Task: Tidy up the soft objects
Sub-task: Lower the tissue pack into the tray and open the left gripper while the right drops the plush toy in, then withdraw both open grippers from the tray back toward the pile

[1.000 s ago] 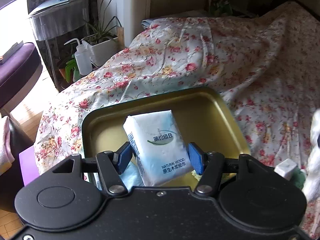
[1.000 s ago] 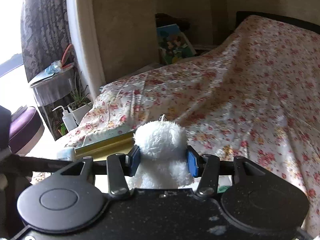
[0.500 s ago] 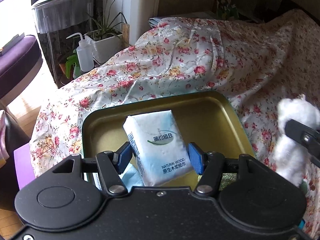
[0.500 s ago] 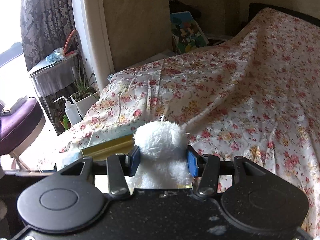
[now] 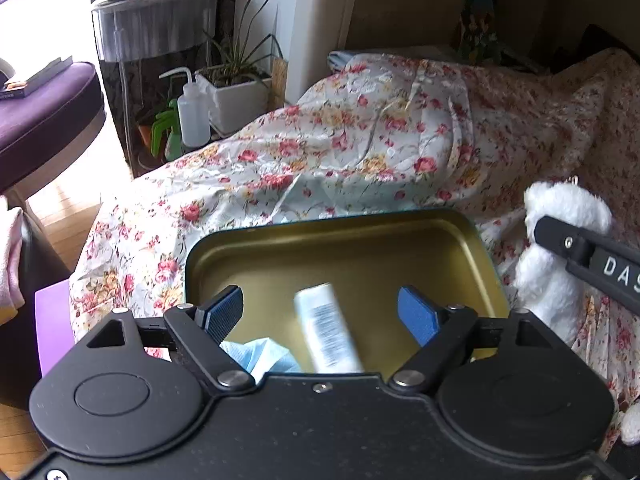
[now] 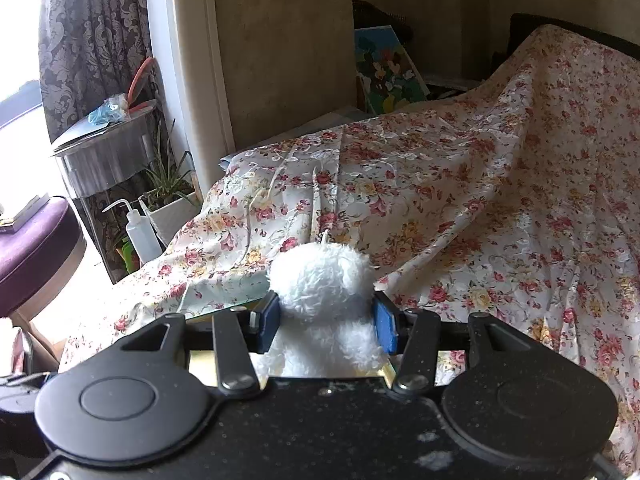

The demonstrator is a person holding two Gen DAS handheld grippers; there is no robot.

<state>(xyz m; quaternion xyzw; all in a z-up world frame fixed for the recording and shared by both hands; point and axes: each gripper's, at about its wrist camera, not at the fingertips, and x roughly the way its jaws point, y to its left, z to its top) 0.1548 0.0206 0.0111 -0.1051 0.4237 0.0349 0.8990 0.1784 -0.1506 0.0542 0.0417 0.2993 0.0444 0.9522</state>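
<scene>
The flowery bedspread (image 5: 360, 152) covers the whole bed, with a plant pot (image 5: 236, 100) and a squeeze bottle (image 5: 192, 116) on the floor by the wall. On it sits the gold tray (image 5: 400, 240), where the left gripper (image 5: 320, 312) is opening and has just let go of the tissue pack (image 5: 328, 332), now blurry and falling in beside a blue cloth (image 5: 256, 354). That one is put away, and next may be the white fluffy toy (image 6: 324, 280), squeezed tight in the right gripper (image 6: 326, 320) just past the tray's right edge

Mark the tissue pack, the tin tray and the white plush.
tissue pack (image 5: 330, 330), left wrist view, on its barcode side.
tin tray (image 5: 360, 256), left wrist view, on its bare floor.
white plush (image 6: 322, 280), right wrist view, on its head.
</scene>
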